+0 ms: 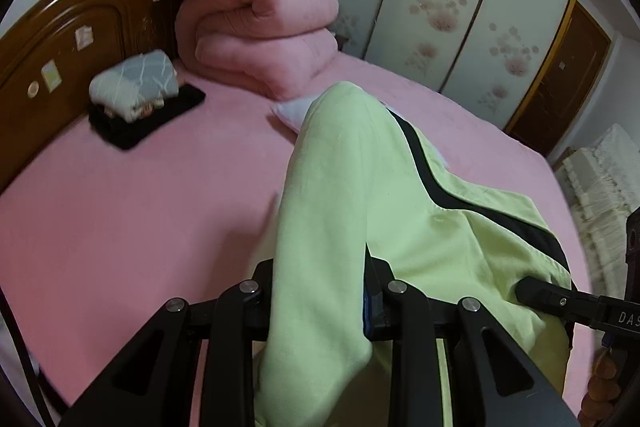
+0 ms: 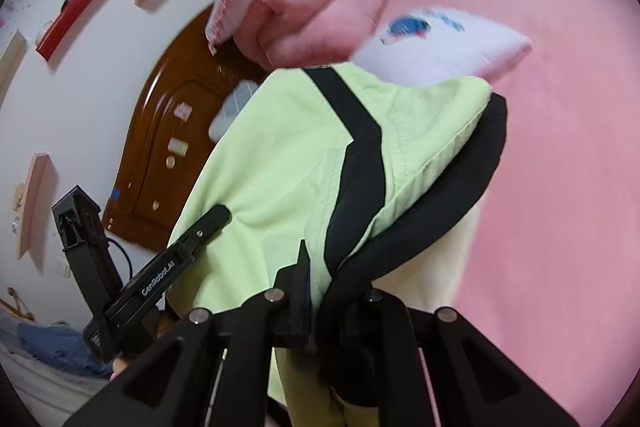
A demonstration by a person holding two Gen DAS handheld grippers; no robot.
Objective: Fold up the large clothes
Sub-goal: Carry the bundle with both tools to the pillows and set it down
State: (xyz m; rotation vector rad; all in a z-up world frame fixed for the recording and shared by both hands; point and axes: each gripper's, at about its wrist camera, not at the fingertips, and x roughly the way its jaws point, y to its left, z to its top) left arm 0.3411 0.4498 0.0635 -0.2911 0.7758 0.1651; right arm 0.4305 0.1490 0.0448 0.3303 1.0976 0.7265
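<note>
A light green garment with black stripes [image 1: 360,187] lies stretched over the pink bed [image 1: 140,195]. My left gripper [image 1: 320,291] is shut on a thick fold of the green cloth, lifted off the bed. My right gripper [image 2: 324,291] is shut on the garment's black-trimmed edge [image 2: 452,203]. The green garment [image 2: 280,163] fills the middle of the right wrist view. The right gripper's finger [image 1: 552,297] shows at the lower right of the left wrist view. The left gripper's finger [image 2: 192,235] presses the cloth at the left of the right wrist view.
A folded pink quilt [image 1: 260,31] with a pillow on top sits by the wooden headboard [image 1: 60,39]. A grey and black folded pile [image 1: 140,95] lies at left. A white pillow [image 2: 440,47] lies beyond the garment. Wardrobe doors [image 1: 440,7] stand behind the bed.
</note>
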